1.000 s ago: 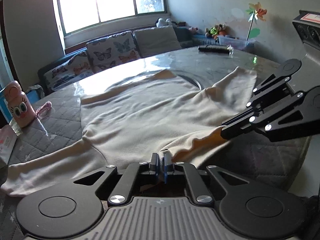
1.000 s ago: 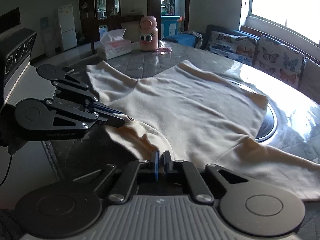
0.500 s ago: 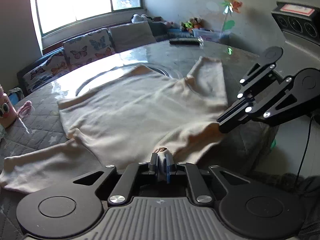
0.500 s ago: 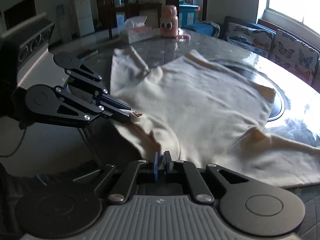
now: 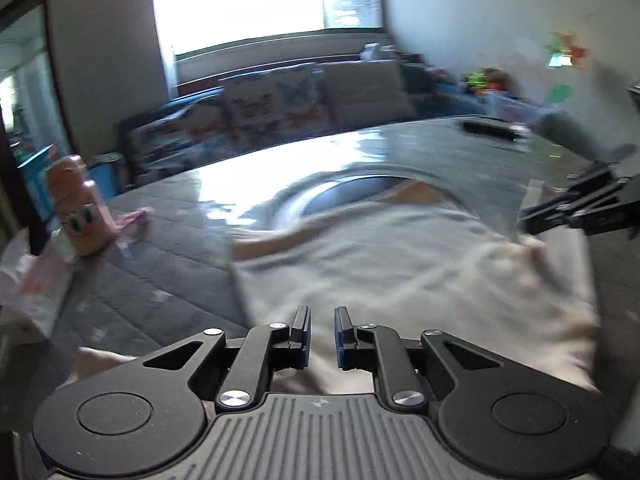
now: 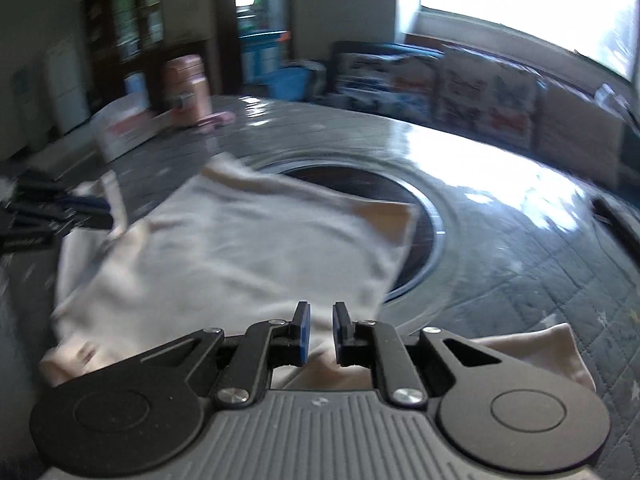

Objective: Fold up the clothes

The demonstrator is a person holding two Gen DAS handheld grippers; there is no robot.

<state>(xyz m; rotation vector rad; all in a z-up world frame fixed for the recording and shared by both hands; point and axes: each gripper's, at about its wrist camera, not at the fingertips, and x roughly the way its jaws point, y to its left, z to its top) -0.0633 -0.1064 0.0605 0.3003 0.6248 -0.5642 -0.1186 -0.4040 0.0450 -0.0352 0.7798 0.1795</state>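
both grippers sit w/ fingers parted by a narrow gap, nothing pinched between them. my left gripper [image 5: 322,334] hovers low over the near edge of the cream garment [image 5: 400,264], blue pads visible on the inner faces, cloth showing thru the gap below. my right gripper [image 6: 320,332] is the same: small gap, cloth under it but not clamped. in the left view the right gripper [image 5: 568,210] pokes in from the right edge, its tips at the garment's bunched right corner; can't tell from there if it touches. in the right view the left gripper [image 6: 56,212] shows at the far left, beside the garment's left corner, too blurred to judge contact. garment [image 6: 248,248] lies on the grey quilted table [image 5: 160,280], folded over on itself, far corner overlapping the round glass turntable [image 6: 432,216] at table centre. a loose sleeve end [image 6: 548,350] lies apart by the right gripper's base. farther out: pink bottle [image 5: 78,204] w/ cartoon eyes at the table's left edge, tissue box [image 6: 124,128] near it, dark remote [image 5: 490,130] on the far side, butterfly-print sofa [image 5: 272,100] under the bright window. both views are motion-blurred.
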